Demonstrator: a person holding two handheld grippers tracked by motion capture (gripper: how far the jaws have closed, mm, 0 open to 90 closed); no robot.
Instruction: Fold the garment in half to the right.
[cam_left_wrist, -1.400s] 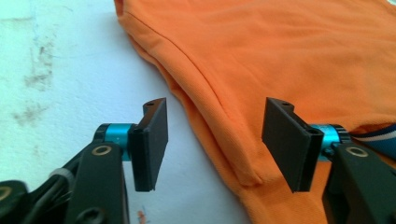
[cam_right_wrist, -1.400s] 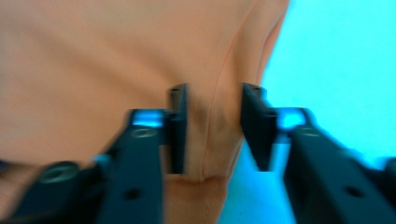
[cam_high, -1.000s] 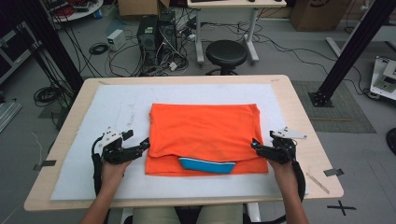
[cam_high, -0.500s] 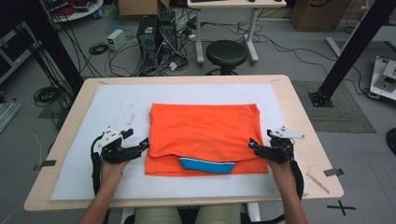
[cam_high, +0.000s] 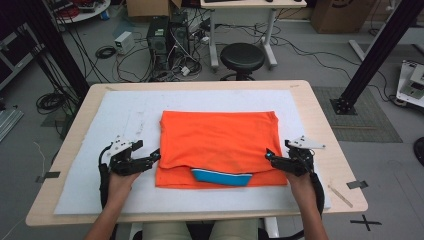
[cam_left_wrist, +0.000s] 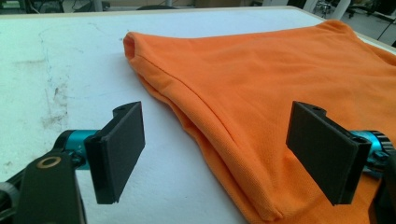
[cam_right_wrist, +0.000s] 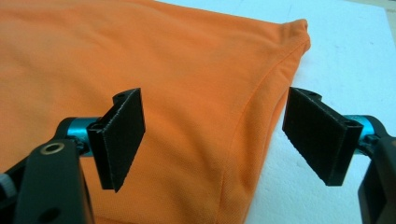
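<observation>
Orange shirt (cam_high: 218, 145) lies folded flat on the white mat (cam_high: 100, 130), mid-desk (cam_high: 320, 110), with a blue collar piece (cam_high: 221, 176) showing at its near edge. Left claw (cam_high: 150, 160) sits at the shirt's left side edge near the front corner, jaws spread wide, nothing gripped. In the left gripper view the shirt's (cam_left_wrist: 280, 93) folded edge runs diagonally between the two jaws: one jaw over bare mat (cam_left_wrist: 60, 60), the other over orange cloth; cannot tell if either pad touches the fabric. Right claw (cam_high: 272, 159) mirrors it at the shirt's right side edge, also wide and holding nothing. In the right gripper view the shirt (cam_right_wrist: 163, 70) fills the space between the jaws, its side seam and edge running up between them towards the far corner; one jaw is over cloth, the other over mat (cam_right_wrist: 355, 56) just beside the edge. Both hands are at the near side of the desk, forearms coming in from the bottom, left hand (cam_high: 119, 182) and right hand (cam_high: 299, 181) resting low on the mat. Both claws point inward at the shirt, roughly level with each other, shirt between them. Behind the desk on the floor: a black stool (cam_high: 242, 57).
</observation>
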